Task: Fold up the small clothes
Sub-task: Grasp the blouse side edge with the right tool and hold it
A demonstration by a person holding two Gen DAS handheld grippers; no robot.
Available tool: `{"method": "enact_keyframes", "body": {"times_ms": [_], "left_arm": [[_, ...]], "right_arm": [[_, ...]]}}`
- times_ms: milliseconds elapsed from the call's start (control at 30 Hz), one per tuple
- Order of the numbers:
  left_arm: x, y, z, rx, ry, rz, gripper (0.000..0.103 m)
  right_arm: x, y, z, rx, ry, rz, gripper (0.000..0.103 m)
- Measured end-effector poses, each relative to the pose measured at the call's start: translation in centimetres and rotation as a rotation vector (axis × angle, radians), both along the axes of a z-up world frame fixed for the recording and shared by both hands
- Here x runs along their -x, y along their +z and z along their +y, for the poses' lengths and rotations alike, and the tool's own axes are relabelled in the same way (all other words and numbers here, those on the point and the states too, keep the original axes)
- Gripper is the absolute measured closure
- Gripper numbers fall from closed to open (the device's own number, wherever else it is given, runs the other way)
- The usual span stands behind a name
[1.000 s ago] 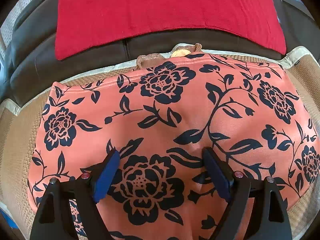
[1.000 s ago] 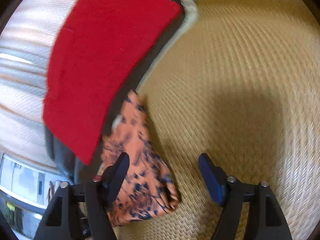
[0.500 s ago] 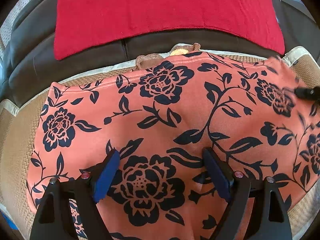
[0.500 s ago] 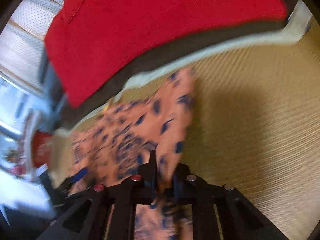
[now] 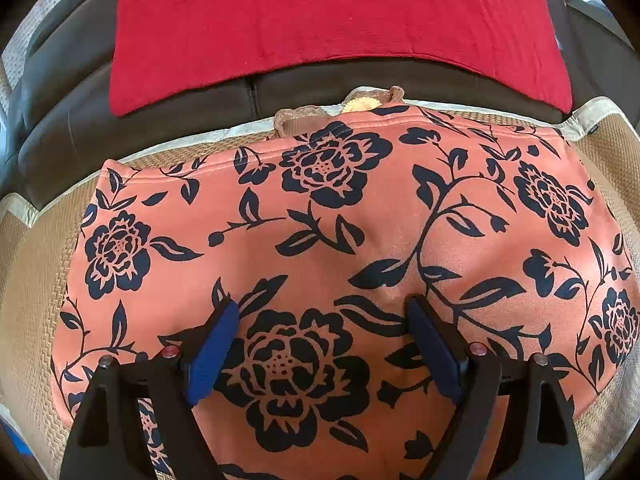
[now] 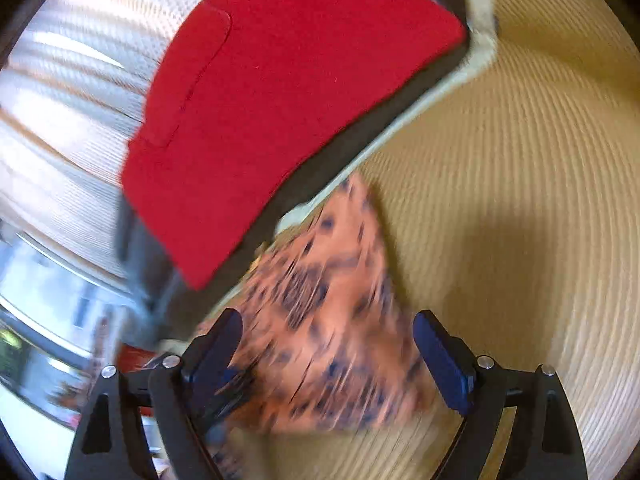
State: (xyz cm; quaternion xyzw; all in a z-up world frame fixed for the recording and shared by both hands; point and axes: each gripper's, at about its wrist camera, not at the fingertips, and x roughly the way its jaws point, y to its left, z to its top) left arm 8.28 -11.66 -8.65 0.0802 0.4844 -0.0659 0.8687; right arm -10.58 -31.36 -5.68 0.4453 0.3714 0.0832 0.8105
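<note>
The coral floral garment (image 5: 320, 232) is lying spread flat on the woven mat (image 5: 28, 280), its far hem just beside the dark sofa back (image 5: 80, 128) and the red cloth (image 5: 320, 16). The left gripper (image 5: 320, 320) is hovering over the flower print, fingers spread wide. The right gripper (image 6: 328, 344) has just been opening, fingers now apart over the garment's blurred corner (image 6: 332, 300), gripping nothing.

Left gripper (image 5: 320, 344), jaws wide apart, hovers over floral garment (image 5: 320, 220).
</note>
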Motion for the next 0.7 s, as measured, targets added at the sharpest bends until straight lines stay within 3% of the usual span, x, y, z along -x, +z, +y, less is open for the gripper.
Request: {"method": "enact_keyframes", "body": {"times_ms": [100, 200, 367, 467, 567, 633, 700], "left_arm": [[0.1, -0.1, -0.1, -0.003, 0.004, 0.001, 0.016], [-0.1, 0.0, -0.1, 0.004, 0.008, 0.018, 0.016], [-0.9, 1.6, 0.6, 0.048, 0.035, 0.068, 0.022], [-0.7, 3.3, 1.3, 0.091, 0.052, 0.014, 0.022], [-1.6, 0.5, 0.4, 0.006, 0.013, 0.08, 0.02], [-1.6, 0.0, 0.9, 0.039, 0.043, 0.049, 0.016], [-1.8, -0.1, 0.9, 0.038, 0.048, 0.053, 0.016]], "right_arm": [[3.3, -3.6, 2.6, -0.103, 0.034, 0.097, 0.013], [3.4, -6.3, 3.7, -0.171, -0.01, 0.137, 0.014], [1.0, -6.5, 2.5, -0.211, -0.113, 0.112, 0.014], [1.7, -6.1, 2.1, -0.214, -0.145, 0.102, 0.014], [1.8, -6.0, 1.5, -0.186, -0.167, 0.102, 0.015], [-0.2, -5.6, 1.7, -0.183, -0.178, 0.104, 0.018], [-1.0, -5.0, 2.1, -0.118, -0.178, 0.099, 0.02]]}}
